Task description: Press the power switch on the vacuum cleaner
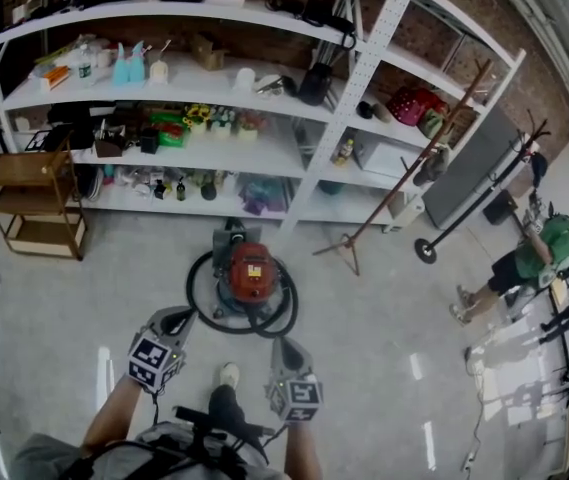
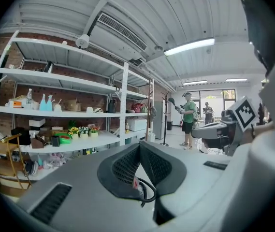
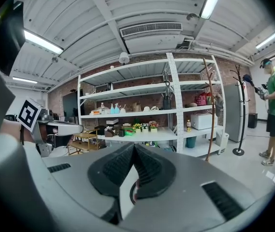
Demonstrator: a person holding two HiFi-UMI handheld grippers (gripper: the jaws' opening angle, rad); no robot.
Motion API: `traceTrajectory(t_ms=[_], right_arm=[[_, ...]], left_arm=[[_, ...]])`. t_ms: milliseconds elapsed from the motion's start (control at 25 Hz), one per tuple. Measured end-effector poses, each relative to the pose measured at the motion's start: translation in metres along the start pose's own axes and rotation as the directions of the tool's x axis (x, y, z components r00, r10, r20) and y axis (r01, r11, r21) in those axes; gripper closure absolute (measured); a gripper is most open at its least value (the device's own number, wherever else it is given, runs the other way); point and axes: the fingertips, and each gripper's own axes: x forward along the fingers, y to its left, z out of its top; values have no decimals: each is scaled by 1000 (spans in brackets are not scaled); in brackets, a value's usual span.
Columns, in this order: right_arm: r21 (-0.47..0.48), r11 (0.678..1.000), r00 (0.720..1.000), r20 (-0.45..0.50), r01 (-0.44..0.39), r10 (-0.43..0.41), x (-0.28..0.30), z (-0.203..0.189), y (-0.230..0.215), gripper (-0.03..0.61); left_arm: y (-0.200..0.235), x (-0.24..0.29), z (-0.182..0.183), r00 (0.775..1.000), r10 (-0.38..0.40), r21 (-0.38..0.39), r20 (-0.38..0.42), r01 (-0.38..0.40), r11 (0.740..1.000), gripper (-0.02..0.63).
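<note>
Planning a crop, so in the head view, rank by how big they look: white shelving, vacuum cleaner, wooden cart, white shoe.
Largest: white shelving.
Next: vacuum cleaner with its hose and wooden cart look about alike, so unranked.
Smallest: white shoe.

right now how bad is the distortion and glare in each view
Head view: strong fisheye, the shelves bow, the vacuum cleaner is sharp at centre, light is even. Left gripper view: a black round border crops the corners, and the ceiling light is blown out. Right gripper view: same border, light strips glare.

Red vacuum cleaner point(image 1: 251, 276) upright on floor, hose coiled around
</note>
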Motion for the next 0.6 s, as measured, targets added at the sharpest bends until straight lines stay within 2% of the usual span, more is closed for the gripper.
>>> traceTrajectory(t_ms=[600], right_arm=[[-10, 998, 998, -15, -66, 65, 118, 43, -77, 566]], left_arm=[[52, 119, 45, 998, 58, -17, 5, -58, 998, 604]])
